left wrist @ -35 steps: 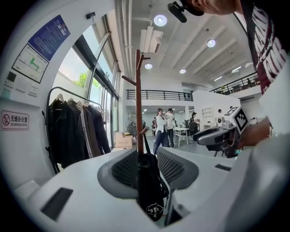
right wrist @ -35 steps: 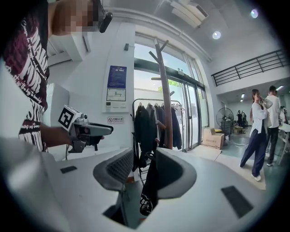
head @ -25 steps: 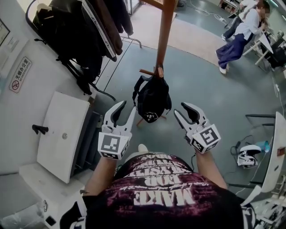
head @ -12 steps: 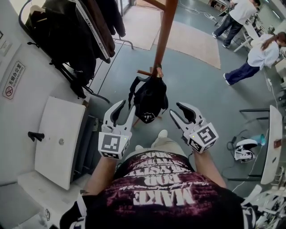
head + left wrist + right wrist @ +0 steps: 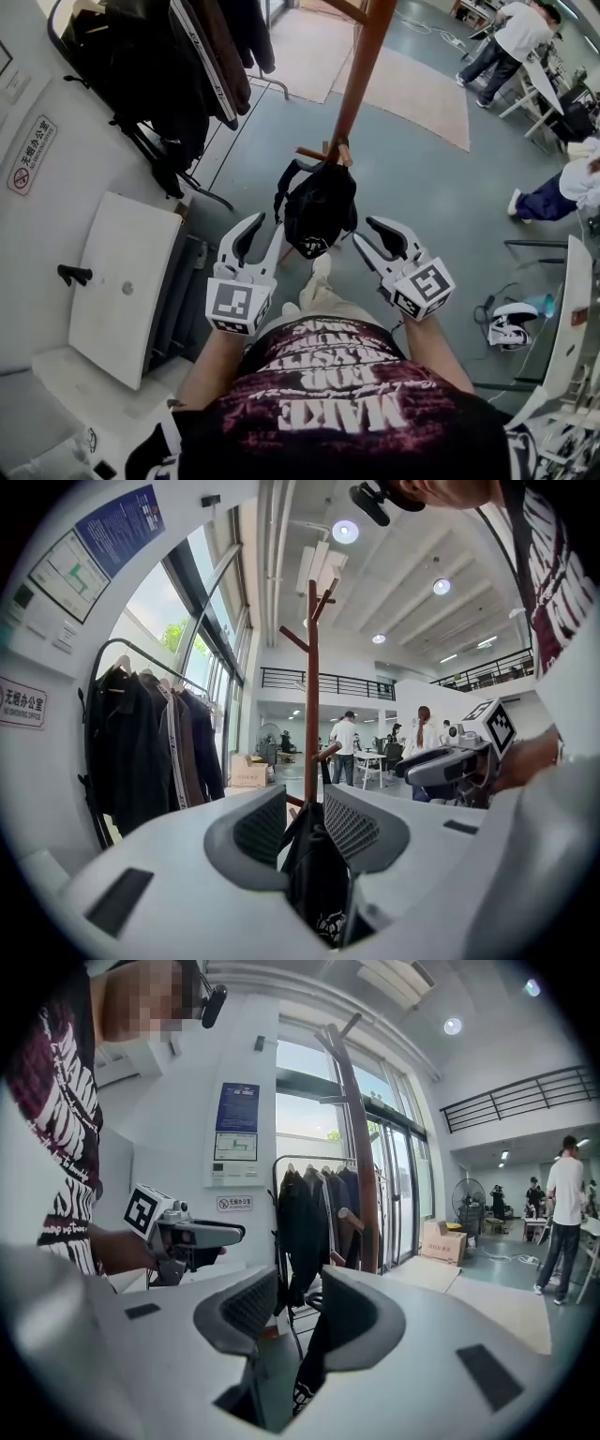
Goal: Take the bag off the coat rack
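Jaws of the left gripper (image 5: 266, 226) well apart and closing, pads pressing on nothing; only air between them, with the black bag (image 5: 320, 208) visible through the gap farther on. Jaws of the right gripper (image 5: 367, 232) likewise spread wide, empty, pads clear of everything. Both tools side by side, held out ahead of a dark printed shirt (image 5: 337, 412).

Just beyond both sets of tips, and between the two tools, the black bag again: hanging from a low peg (image 5: 307, 151) of the wooden coat rack (image 5: 362, 75), straps drooping at its left side, touched by neither tool. Below the bag and between the tools, a light shoe (image 5: 322, 266).

Off to the left of the left gripper, a white cabinet top (image 5: 127, 281) with a black handle at its edge. Farther ahead and still to the left of that gripper, a rail of dark coats (image 5: 178, 66) against the wall. Past the rack's pole, a pale rug (image 5: 412, 84) on grey floor. Far off, ahead and to the right of the right gripper, people (image 5: 518, 33) near desks.
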Demonstrator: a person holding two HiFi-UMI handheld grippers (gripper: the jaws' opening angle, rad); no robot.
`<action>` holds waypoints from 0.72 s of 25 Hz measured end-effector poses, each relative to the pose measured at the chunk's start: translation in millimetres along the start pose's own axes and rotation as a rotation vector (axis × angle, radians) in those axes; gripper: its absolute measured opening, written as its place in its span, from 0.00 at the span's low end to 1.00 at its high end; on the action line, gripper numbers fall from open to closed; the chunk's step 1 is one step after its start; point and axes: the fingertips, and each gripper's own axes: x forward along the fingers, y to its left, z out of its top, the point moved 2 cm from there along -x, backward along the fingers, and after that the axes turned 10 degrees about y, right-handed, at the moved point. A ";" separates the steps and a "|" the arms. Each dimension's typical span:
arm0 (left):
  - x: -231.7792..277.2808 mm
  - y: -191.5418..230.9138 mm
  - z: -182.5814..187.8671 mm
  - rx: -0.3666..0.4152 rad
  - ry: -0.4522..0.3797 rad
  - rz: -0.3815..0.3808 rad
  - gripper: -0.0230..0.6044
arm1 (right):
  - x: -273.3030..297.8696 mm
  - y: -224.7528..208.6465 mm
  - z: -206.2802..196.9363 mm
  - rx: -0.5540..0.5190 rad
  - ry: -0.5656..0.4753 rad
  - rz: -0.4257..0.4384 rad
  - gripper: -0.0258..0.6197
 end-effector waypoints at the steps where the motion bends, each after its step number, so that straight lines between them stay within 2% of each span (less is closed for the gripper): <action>1: 1.1 0.3 -1.0 0.002 0.005 -0.001 0.24 | 2.9 -1.3 -0.6 0.002 0.000 0.005 0.28; 9: 26.5 1.2 0.8 0.021 0.032 -0.013 0.24 | 29.2 -17.8 -8.6 0.032 0.002 0.049 0.28; 18: 71.6 1.5 12.2 0.046 0.055 -0.048 0.24 | 62.3 -61.9 -1.7 0.036 0.017 0.064 0.28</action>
